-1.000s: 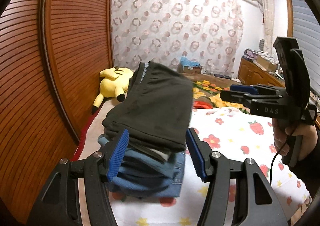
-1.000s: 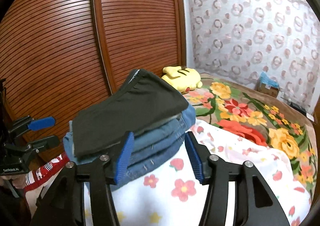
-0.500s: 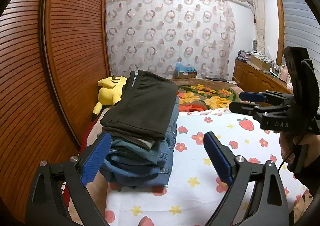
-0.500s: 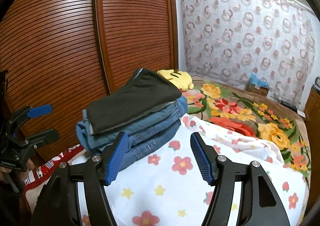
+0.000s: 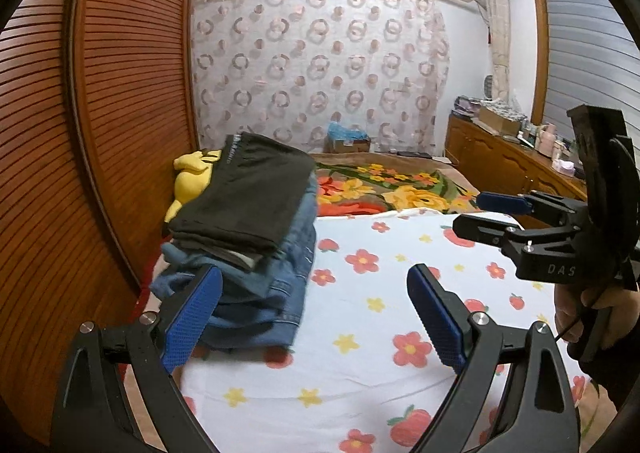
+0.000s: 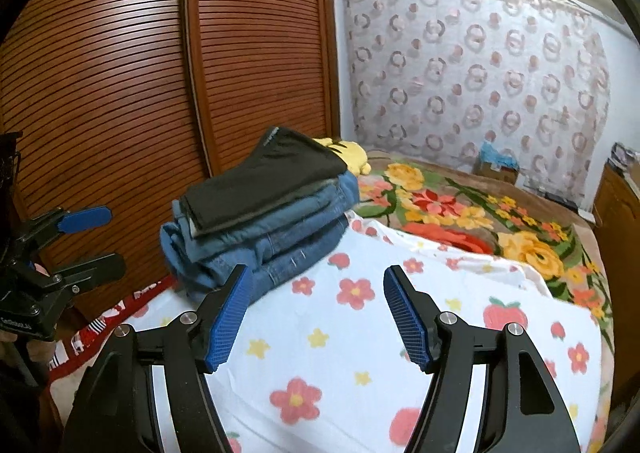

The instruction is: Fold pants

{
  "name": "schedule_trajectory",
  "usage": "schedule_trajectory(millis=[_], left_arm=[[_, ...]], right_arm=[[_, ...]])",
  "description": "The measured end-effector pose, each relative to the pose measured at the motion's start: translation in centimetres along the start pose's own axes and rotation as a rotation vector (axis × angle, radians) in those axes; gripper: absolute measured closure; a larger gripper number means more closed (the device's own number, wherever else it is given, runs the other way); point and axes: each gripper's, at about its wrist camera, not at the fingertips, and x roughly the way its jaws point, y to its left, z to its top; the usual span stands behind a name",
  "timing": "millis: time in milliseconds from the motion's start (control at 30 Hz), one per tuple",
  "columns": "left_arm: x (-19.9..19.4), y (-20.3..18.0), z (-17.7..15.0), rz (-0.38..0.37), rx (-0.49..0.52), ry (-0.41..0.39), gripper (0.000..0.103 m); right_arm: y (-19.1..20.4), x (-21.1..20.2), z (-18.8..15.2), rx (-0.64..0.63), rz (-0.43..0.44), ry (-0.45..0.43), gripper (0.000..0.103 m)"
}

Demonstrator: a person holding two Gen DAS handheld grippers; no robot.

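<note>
Both grippers have drawn back from the stack of folded pants (image 5: 248, 237) since a second ago, when their blue pads sat on either side of it; the pile now lies clear of them. It rests at the left side of the bed, near the wooden wardrobe doors (image 5: 120, 93): dark pants (image 6: 264, 181) on top, several pairs of jeans (image 6: 260, 241) beneath. Pale lettering runs along the far edge of the dark pair, too small to read. The left gripper (image 5: 316, 313) has its jaws spread wide with only the flowered sheet (image 5: 380, 333) between them; the stack sits just beyond its left pad. The right gripper (image 6: 316, 313) is also spread and empty, over the same sheet, with the pile to its far left. From the left camera the right gripper shows the letters "DAS" on its black body, held in a hand (image 5: 592, 317). A yellow plush toy (image 5: 192, 177) lies behind the stack, a floral blanket (image 6: 460, 213) farther along the bed, and a ring-patterned curtain (image 5: 320, 73) covers the far wall.
</note>
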Motion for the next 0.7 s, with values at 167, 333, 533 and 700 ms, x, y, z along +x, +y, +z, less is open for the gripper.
schedule_trajectory(millis=[167,333,533,700], left_arm=[[0.2,-1.6,-0.8,-0.027,0.004,0.020,0.009],[-0.1,-3.5,-1.3,-0.051,0.005,0.025,0.009],[-0.8,-6.0,-2.2,-0.087,0.027,0.020,0.009],[-1.4,-7.9,-3.0,-0.109,0.041,0.028,0.009]], right_arm=[[0.0,-1.7,-1.7,0.014,-0.021,0.010,0.033],[0.2,-3.9,-2.5,0.022,-0.054,0.003,0.033],[0.6,-7.7,-4.6,0.035,-0.121,-0.029,0.032],[0.6,-10.2,-6.7,0.085,-0.183,-0.025,0.028]])
